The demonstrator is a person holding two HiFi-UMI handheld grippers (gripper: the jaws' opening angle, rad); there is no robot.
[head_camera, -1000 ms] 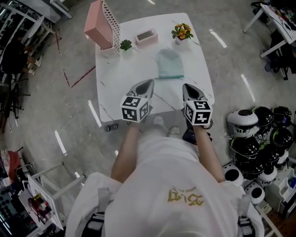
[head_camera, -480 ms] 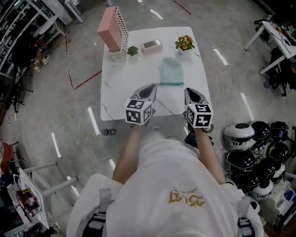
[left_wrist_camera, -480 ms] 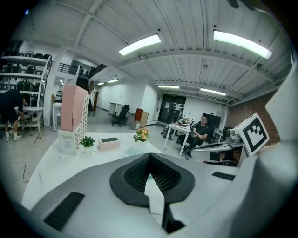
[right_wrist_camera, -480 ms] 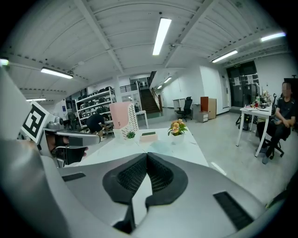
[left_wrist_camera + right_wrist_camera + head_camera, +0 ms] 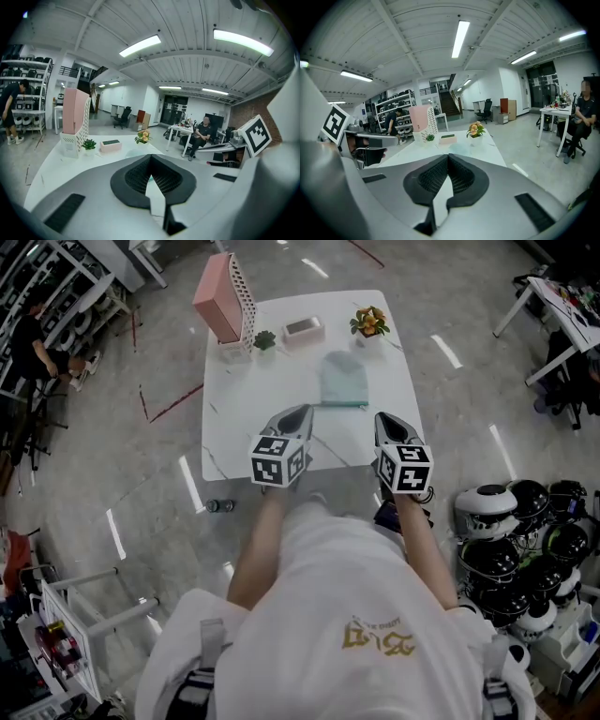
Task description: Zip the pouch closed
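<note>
Clenched and empty above table (image 5: 246, 399) near edge: left gripper (image 5: 302, 410), right gripper (image 5: 380, 416). Mid-table, beyond both: pouch (image 5: 343, 379). Best to reach forward, open, pin cloth beside slider, then pull straight.

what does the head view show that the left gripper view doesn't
Head view only: the whole teal pouch flat on the table, white helmets on the floor, the person's white shirt. Left gripper view only: the left gripper's jaws meeting with nothing gripped, a seated person at a desk, ceiling lights. Both: the pink rack, small plant, pink box and flowers.
</note>
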